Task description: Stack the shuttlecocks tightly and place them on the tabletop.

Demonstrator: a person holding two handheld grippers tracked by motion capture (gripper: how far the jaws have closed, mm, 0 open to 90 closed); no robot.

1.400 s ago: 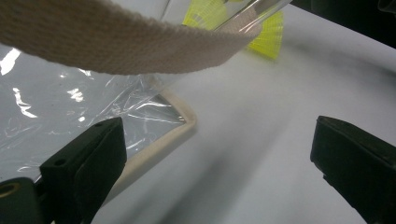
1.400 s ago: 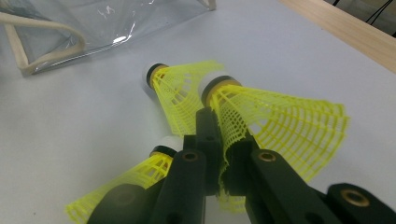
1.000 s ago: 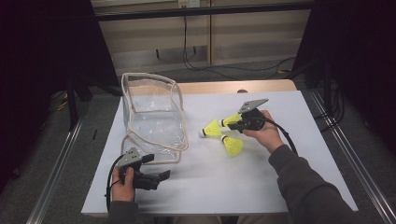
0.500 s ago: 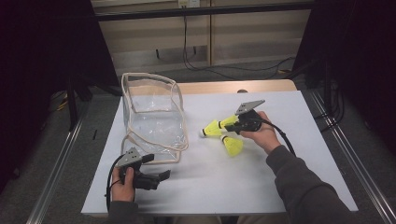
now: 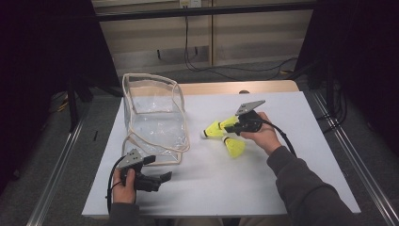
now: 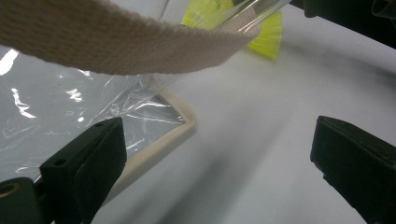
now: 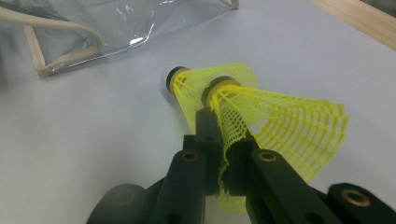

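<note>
A clear plastic bag (image 5: 153, 120) with beige trim stands open on the white board, left of centre. My right gripper (image 5: 231, 126) is to its right, shut on the mesh skirt of a yellow shuttlecock (image 5: 215, 130) whose white cork points toward the bag. In the right gripper view, the jaws (image 7: 219, 135) pinch the skirt (image 7: 280, 126), and a second shuttlecock looks nested into the first (image 7: 196, 84). Another yellow shuttlecock (image 5: 234, 147) lies on the board just below that hand. My left gripper (image 5: 157, 168) rests open near the bag's front corner; in its own view (image 6: 215, 158) nothing is between the jaws.
The bag's beige strap (image 6: 116, 42) crosses the top of the left gripper view, with the bag's trimmed base edge (image 6: 163, 135) by the left jaw. A wooden tabletop strip (image 5: 235, 88) shows behind the white board (image 5: 282, 188). Metal rails run along both sides.
</note>
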